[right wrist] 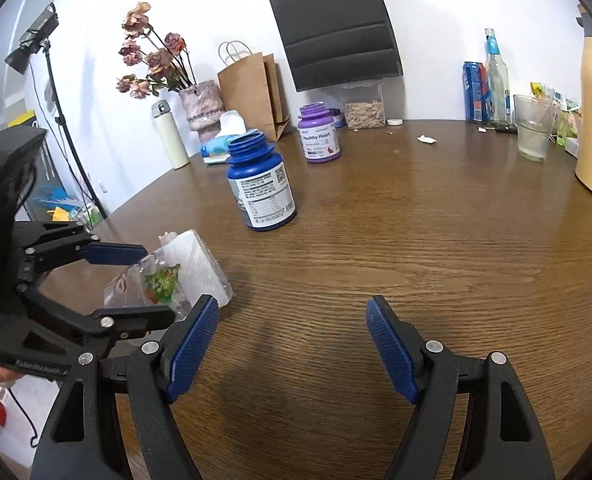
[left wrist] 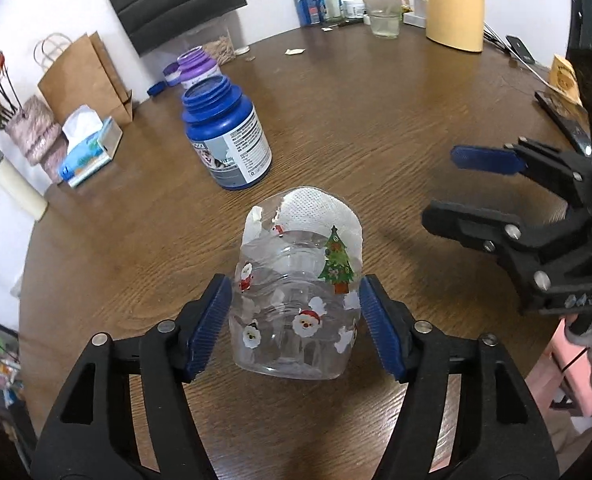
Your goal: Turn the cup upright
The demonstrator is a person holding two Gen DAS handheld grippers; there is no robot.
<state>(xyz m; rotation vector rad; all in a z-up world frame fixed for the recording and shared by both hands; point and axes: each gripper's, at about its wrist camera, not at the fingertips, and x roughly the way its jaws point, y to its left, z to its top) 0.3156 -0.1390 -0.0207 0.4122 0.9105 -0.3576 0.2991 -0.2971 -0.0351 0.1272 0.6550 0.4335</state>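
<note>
A clear plastic cup with Santa and Christmas-tree stickers and white tissue at its far end lies tilted between my left gripper's blue pads, which close on its sides. The right wrist view shows the same cup held just above the wooden table, with the left gripper around it. My right gripper is open and empty over the table, to the right of the cup; it shows at the right of the left wrist view.
An open blue bottle stands just beyond the cup, also seen in the right wrist view. A purple bottle, tissue box, paper bag, glass and yellow jug stand farther back.
</note>
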